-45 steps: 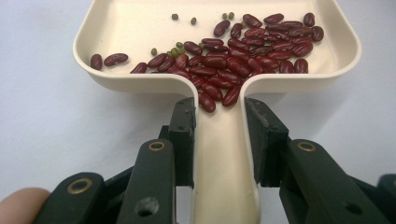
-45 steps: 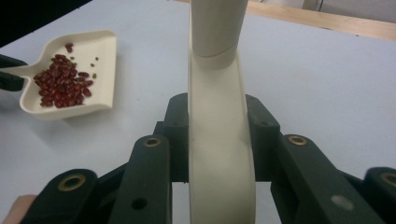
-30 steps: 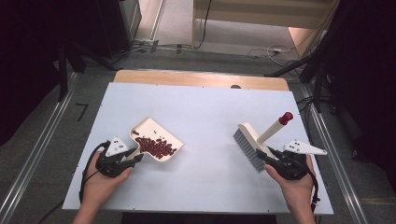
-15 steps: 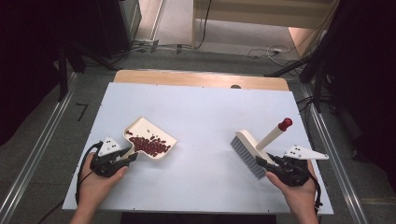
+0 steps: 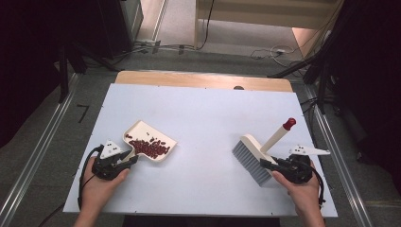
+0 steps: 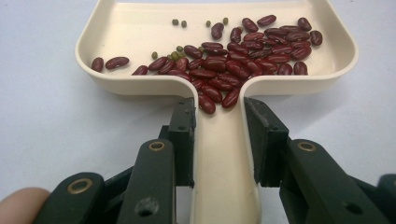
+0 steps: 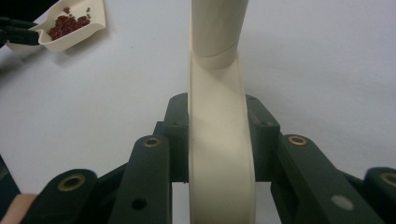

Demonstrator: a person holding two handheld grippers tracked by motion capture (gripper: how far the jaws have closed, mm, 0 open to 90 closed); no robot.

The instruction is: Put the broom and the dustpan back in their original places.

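At the white desk (image 5: 203, 118), the left hand-held gripper (image 5: 130, 160) clamps the handle of a cream dustpan (image 5: 150, 146) loaded with red beans (image 6: 243, 51), resting near the desk's left front. The right hand-held gripper (image 5: 265, 164) grips a cream brush (image 5: 253, 158) by its back, bristles down on the desk's right side.

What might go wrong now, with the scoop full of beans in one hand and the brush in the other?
1. The dustpan holds loose red beans, some sitting in the handle channel beside the left tool; tipping it backward would likely spill them toward the hand.
2. Its front edge is open, so a forward tilt or jolt may scatter beans over the white table.
3. The right tool grips the brush by its narrow back; the brush might twist under sweeping pressure.
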